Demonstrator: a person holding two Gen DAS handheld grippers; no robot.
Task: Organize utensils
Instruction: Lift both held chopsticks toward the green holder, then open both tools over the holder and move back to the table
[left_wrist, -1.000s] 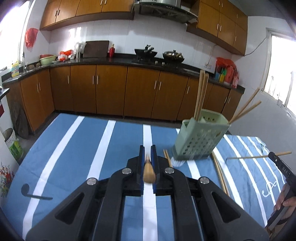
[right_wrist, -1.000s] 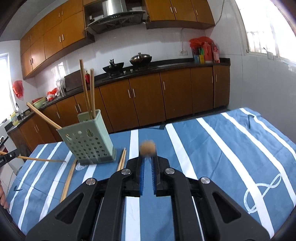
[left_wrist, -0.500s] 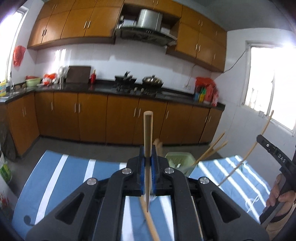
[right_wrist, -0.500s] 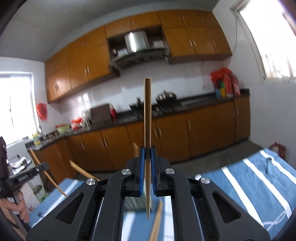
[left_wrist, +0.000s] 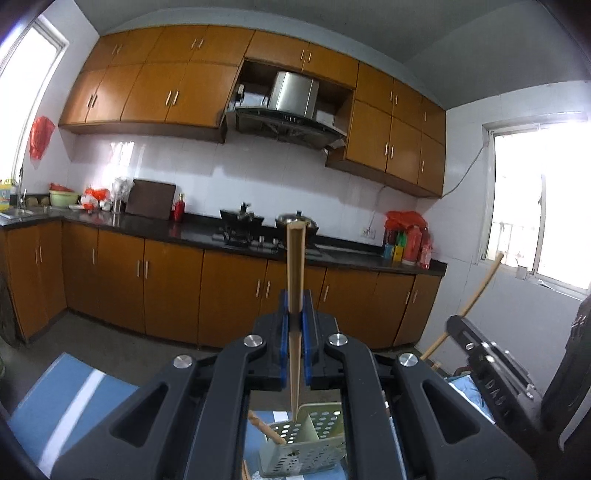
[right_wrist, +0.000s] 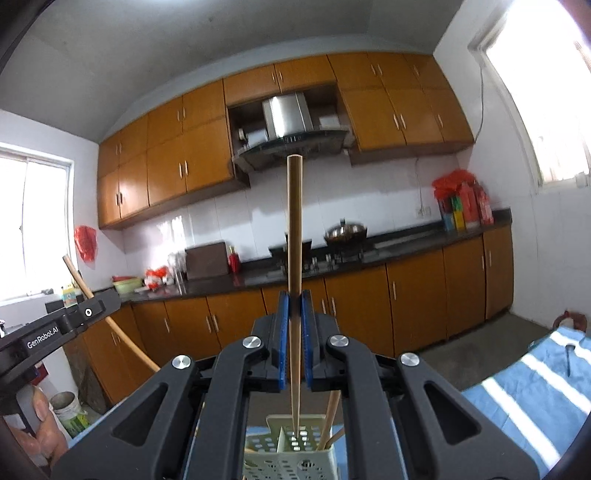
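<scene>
L gripper (left_wrist: 294, 317): I see my jaws clamped on a chopstick (left_wrist: 295, 295), held upright, square top end above the blue pads, thin tip hanging below.
L chopstick tip: right over the green holder (left_wrist: 303, 448), at its near rim/divider (can't tell if it's inside yet).
R gripper (right_wrist: 294, 317): jaws closed on a second chopstick (right_wrist: 294, 258), also upright, long end up toward the range hood (right_wrist: 291, 136).
R chopstick tip: just above the holder's (right_wrist: 291, 452) grid top, over a middle compartment.
Holder contents: in L view one stick leans in its left compartment; in R view a couple of sticks (right_wrist: 330, 421) stand in its right side.
Holder spot: on the blue-and-white striped cloth (right_wrist: 517, 391), directly below both grippers.
Other rig: in L view the R gripper's body sits right of the holder w/ its stick (left_wrist: 476, 291) slanting up; in R view the L one is left of the holder, a hand (right_wrist: 37, 424) on it.
</scene>
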